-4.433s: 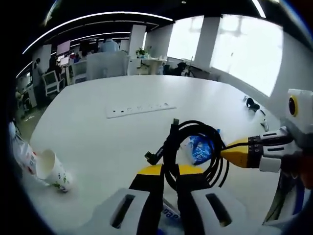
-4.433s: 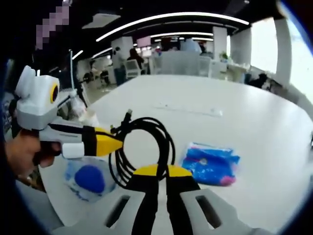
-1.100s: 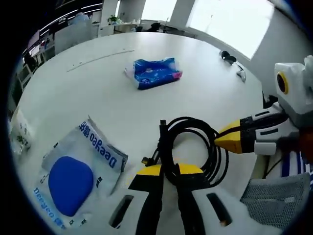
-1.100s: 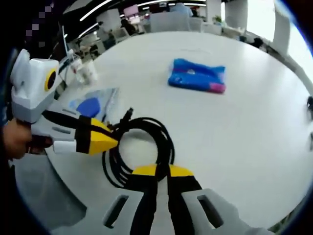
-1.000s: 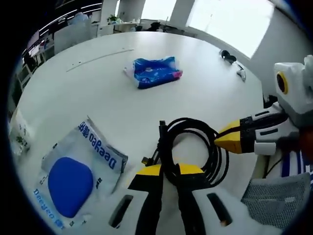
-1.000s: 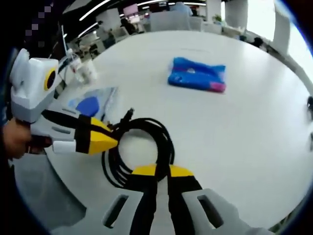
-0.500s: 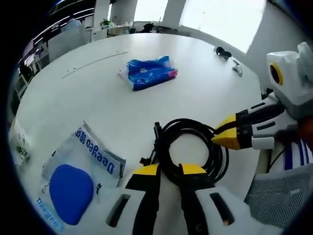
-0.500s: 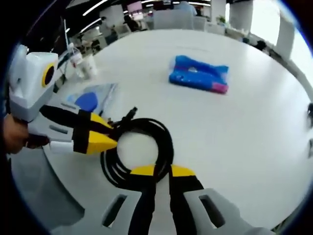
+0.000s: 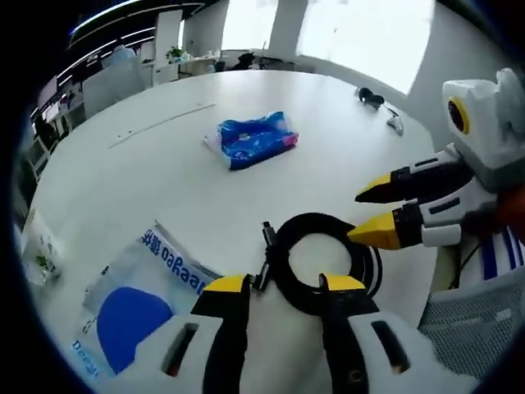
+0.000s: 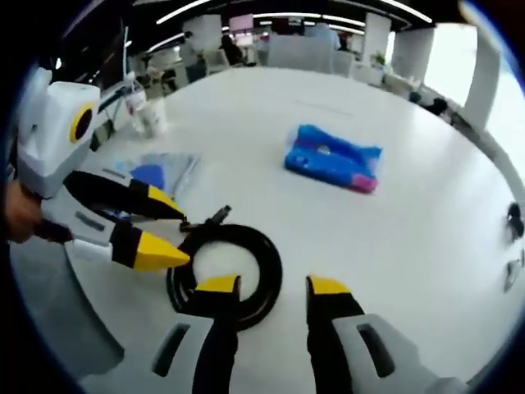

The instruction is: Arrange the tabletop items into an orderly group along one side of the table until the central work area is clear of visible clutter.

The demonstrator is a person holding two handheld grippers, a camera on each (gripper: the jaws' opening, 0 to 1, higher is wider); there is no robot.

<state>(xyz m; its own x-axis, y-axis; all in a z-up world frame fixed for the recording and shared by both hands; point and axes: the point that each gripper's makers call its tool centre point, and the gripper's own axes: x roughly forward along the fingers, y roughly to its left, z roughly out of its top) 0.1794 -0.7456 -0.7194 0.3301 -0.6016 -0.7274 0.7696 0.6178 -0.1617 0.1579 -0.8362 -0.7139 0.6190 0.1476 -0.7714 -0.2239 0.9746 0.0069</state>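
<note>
Both tools, left tool point(image 9: 283, 285) and right tool point(image 10: 271, 286), gape apart above the coiled cable point(image 9: 324, 263).

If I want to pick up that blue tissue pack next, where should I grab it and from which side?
Grip the tissue pack across its short width, near the middle, coming down from above. It lies flat on the table with nothing beside it, so its long edges look free for the jaws; its soft wrapper should squeeze easily.

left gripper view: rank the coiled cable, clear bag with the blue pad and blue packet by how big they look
1. Clear bag with the blue pad, though nearness to the camera inflates it.
2. Coiled black cable.
3. Blue packet, farther off, so its true size is unsure.
</note>
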